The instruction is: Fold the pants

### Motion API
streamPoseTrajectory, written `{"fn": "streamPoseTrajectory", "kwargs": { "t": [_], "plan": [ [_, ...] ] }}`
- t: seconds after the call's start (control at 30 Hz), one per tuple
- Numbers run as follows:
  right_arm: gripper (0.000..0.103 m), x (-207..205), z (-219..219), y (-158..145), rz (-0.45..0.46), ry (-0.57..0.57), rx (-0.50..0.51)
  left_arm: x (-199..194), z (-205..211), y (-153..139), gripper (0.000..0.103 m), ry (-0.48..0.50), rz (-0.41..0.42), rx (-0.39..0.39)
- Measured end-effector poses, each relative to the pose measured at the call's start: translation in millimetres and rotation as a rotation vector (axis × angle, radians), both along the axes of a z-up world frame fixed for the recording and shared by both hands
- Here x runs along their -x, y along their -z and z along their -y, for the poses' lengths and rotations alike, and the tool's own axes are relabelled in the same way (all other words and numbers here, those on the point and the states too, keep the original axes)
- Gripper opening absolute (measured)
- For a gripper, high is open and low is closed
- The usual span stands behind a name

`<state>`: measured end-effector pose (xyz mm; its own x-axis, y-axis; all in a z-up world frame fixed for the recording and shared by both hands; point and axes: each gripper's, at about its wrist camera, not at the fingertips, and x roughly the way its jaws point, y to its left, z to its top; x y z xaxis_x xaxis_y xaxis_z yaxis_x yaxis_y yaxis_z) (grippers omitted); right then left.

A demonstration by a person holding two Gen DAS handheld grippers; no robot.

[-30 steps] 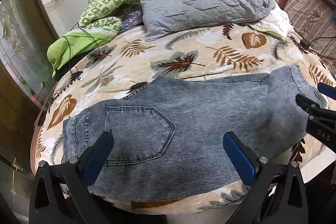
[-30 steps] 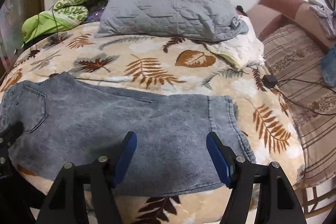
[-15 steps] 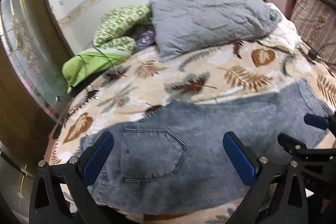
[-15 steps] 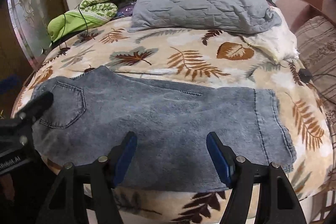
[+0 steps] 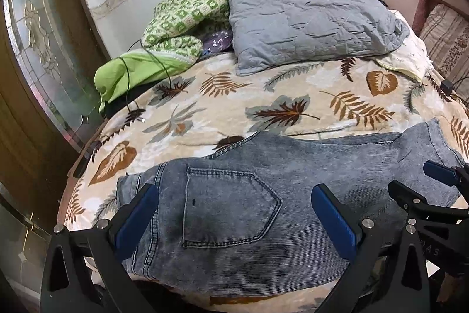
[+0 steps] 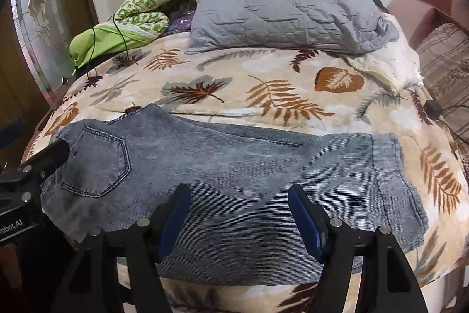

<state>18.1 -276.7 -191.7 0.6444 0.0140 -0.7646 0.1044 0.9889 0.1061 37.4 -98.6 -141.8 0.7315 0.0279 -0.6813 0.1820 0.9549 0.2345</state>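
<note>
Your left hand-held gripper [image 5: 234,213] is hovering with jaws spread wide over the jeans [image 5: 263,195], its back pocket [image 5: 228,207] lying between the fingers. Your right hand-held gripper [image 5: 422,184] is showing at its right, past the bed [image 5: 234,107].

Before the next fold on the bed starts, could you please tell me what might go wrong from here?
1. The jeans lie close to the near edge of the leaf-print blanket; a pull toward that edge could drag them off.
2. Both the left gripper and the right gripper are open above flat denim, so the fingers may pinch only the top layer.
3. The two grippers are close together and could collide.
</note>
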Motion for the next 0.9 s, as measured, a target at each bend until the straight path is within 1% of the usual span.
{"fn": "streamPoseTrajectory", "kwargs": {
  "t": [0.17,0.33,0.7,0.9],
  "plan": [
    [0.072,-4,-6,1,0.005,-0.008,-0.009,-4,-15,1,0.103,-0.037,0.000,0.018],
    [0.072,-8,-14,4,0.005,-0.035,-0.010,-12,-39,2,0.103,-0.105,-0.004,0.038],
    [0.072,-22,-37,11,-0.009,-0.080,-0.012,-23,-105,-21,0.103,-0.267,0.072,0.064],
    [0.072,-28,-54,14,-0.014,-0.118,-0.010,-21,-131,-26,0.103,-0.325,0.085,0.071]
  ]
}}
